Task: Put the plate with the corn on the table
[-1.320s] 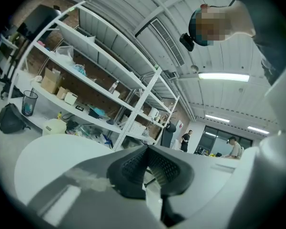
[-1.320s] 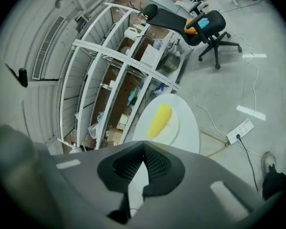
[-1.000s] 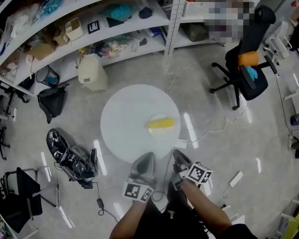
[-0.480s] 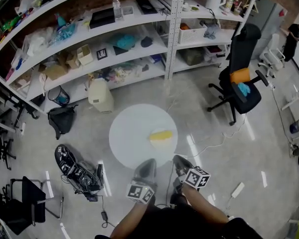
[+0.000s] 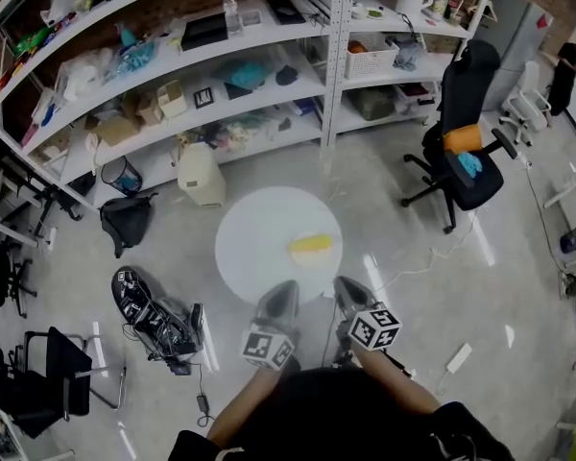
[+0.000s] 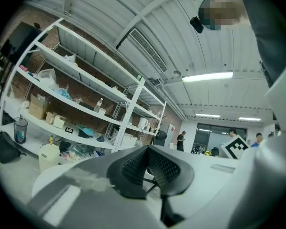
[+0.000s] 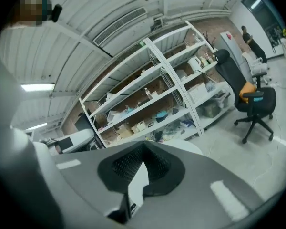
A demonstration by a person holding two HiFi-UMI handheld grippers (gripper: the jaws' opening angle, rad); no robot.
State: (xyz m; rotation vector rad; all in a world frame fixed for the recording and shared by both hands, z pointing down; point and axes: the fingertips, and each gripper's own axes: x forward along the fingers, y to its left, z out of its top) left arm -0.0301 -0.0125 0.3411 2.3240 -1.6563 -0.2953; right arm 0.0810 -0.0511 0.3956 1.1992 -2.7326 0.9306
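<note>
The plate with the corn [image 5: 311, 247] sits on the round white surface [image 5: 254, 243], a little right of its middle, near the centre of the head view. The plate is white on white and hard to tell apart; the yellow corn is what shows.

The left hand-held gripper [image 5: 285, 288] and the right hand-held gripper [image 5: 343, 285] hang side by side over the lower edge of the surface, below the corn and apart from it. Each is clenched with its pads together and nothing between them, as each gripper's own view shows [image 6: 148, 149] [image 7: 142, 148].

White shelves [image 5: 221, 75] full of boxes cross the top of the frame. A black office chair [image 5: 466, 152] stands at the upper right, and a pale bin [image 5: 201, 176] stands on the floor above the surface.
</note>
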